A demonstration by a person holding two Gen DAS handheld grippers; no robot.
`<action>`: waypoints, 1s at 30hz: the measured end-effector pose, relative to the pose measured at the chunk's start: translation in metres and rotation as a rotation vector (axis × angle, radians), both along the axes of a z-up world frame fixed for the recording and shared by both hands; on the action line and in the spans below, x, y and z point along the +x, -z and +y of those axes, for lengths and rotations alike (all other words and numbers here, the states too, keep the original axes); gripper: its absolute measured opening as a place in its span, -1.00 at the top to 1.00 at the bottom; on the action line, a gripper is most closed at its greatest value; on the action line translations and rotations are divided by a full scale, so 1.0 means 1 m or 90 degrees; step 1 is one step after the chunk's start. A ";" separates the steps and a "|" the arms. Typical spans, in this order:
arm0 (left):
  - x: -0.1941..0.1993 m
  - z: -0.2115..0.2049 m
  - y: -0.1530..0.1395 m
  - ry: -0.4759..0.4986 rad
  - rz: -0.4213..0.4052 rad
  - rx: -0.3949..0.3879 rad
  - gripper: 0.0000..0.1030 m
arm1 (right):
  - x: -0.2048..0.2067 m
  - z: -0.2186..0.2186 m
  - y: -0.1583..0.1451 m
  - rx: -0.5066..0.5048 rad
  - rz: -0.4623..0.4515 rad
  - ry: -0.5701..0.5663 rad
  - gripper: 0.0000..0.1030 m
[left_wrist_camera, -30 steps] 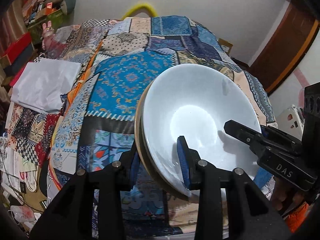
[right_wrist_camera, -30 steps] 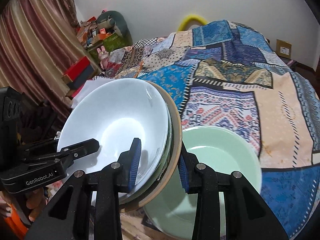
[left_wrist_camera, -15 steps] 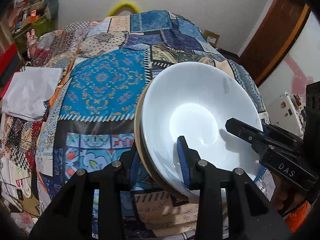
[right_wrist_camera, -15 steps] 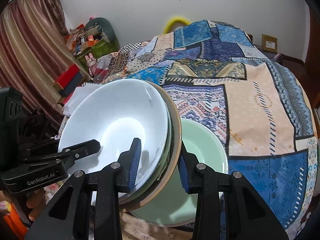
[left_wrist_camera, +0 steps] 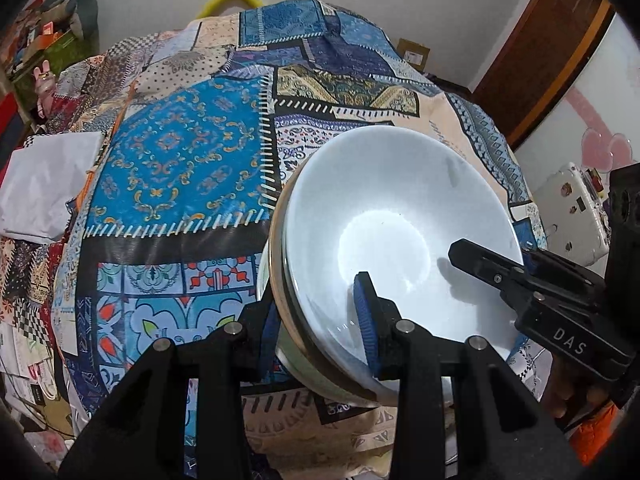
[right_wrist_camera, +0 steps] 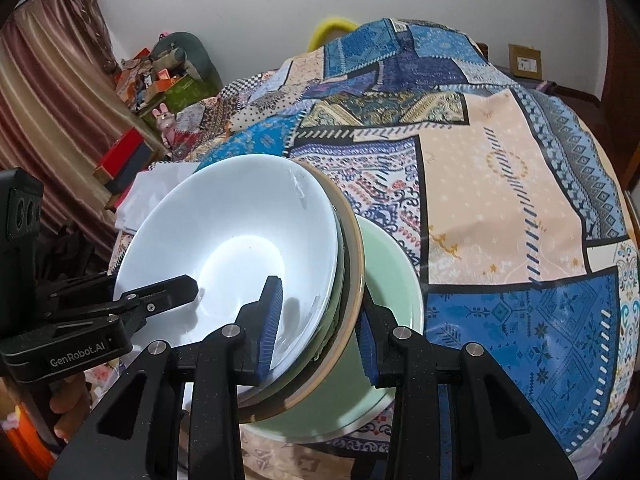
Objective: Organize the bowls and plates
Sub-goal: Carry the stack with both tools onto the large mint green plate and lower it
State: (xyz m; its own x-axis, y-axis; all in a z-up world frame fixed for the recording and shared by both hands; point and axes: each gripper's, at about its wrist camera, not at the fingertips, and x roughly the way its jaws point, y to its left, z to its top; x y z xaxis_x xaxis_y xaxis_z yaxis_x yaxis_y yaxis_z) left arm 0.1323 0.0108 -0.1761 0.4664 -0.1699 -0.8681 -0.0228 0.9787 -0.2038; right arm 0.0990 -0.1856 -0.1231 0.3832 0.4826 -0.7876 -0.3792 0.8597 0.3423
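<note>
Patchwork bedding [left_wrist_camera: 180, 168] in blues, creams and blacks covers the bed that fills both views, with a white wall behind, a striped curtain [right_wrist_camera: 48, 92] at the far left and a brown door frame [left_wrist_camera: 552, 52] at the far right. Folded white cloth [left_wrist_camera: 44, 184] lies on the bed's left side.

Both grippers tilt steeply down toward the near edge of the bed and share one load: a stack of dishes [left_wrist_camera: 392, 248], a white bowl on top nested over darker and tan-rimmed plates. The left gripper [left_wrist_camera: 316, 332] is clamped narrowly on the stack's left rim, one blue pad inside the white bowl, the other under the tan plate. The right gripper [right_wrist_camera: 316, 328] grips the opposite rim the same way, its pads pressed on either side of the layered edge. Each gripper's black body shows in the other's view, with fingers of a hand [right_wrist_camera: 64, 404] wrapped below it.

A pale green bowl [right_wrist_camera: 392, 280] sits on the bedding directly beneath and to the right of the raised stack, partly hidden by it.
</note>
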 end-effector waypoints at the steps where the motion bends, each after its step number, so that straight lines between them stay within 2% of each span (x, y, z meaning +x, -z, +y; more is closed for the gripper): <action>1: 0.001 -0.001 0.002 0.000 0.003 0.000 0.31 | 0.001 -0.001 0.002 0.000 0.003 0.001 0.38; 12: 0.013 -0.004 0.024 0.003 0.035 -0.002 0.31 | 0.004 -0.004 0.018 0.008 0.033 0.007 0.39; 21: 0.014 -0.003 0.025 -0.001 0.032 -0.014 0.29 | 0.003 -0.008 0.021 0.034 0.042 0.006 0.34; 26: 0.011 0.000 0.022 -0.009 0.032 -0.021 0.26 | -0.003 -0.010 0.010 0.005 0.006 0.015 0.32; 28: 0.006 0.000 0.014 -0.014 0.018 -0.001 0.17 | -0.008 -0.014 0.000 -0.009 -0.017 0.024 0.32; 30: -0.001 0.000 0.005 -0.020 0.001 0.025 0.17 | -0.011 -0.020 -0.009 -0.003 -0.028 0.030 0.32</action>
